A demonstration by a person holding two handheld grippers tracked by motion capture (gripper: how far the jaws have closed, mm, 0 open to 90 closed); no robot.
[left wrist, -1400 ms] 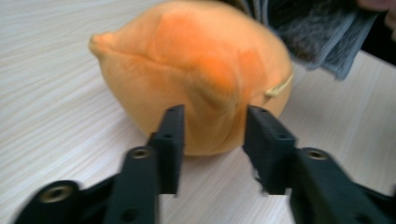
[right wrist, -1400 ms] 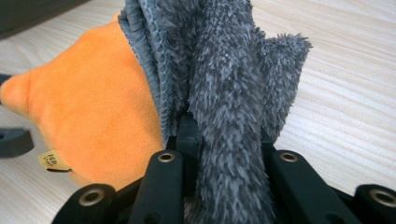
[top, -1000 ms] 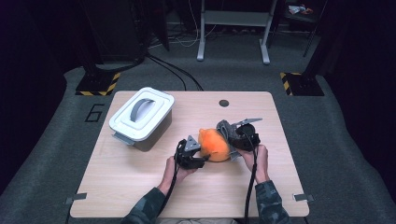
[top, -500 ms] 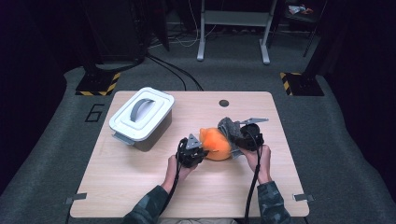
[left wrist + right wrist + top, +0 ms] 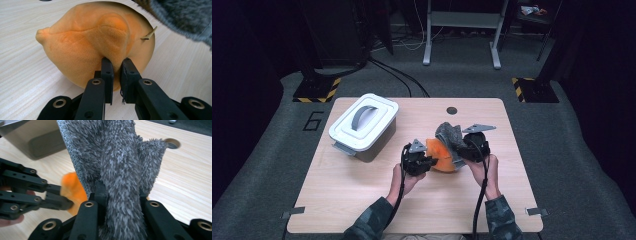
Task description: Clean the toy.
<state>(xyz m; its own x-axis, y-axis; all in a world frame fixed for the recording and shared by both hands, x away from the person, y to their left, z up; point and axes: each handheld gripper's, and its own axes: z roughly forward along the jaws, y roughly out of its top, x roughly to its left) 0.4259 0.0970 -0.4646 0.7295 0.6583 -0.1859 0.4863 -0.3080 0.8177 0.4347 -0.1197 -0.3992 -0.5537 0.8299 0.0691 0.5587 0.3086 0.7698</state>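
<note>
With a fold of the orange plush toy (image 5: pixel 100 47) pinched mid-table by the nearly closed left gripper (image 5: pixel 116 65) and the grey microfibre cloth (image 5: pixel 117 165) clamped above it in the right gripper (image 5: pixel 120 192), the soft fold could be lost if tugged.

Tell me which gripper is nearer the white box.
Left. The left gripper, pinching the orange plush, sits just right of the white box. The right gripper, holding the grey cloth, is farther off, beyond the plush.
</note>
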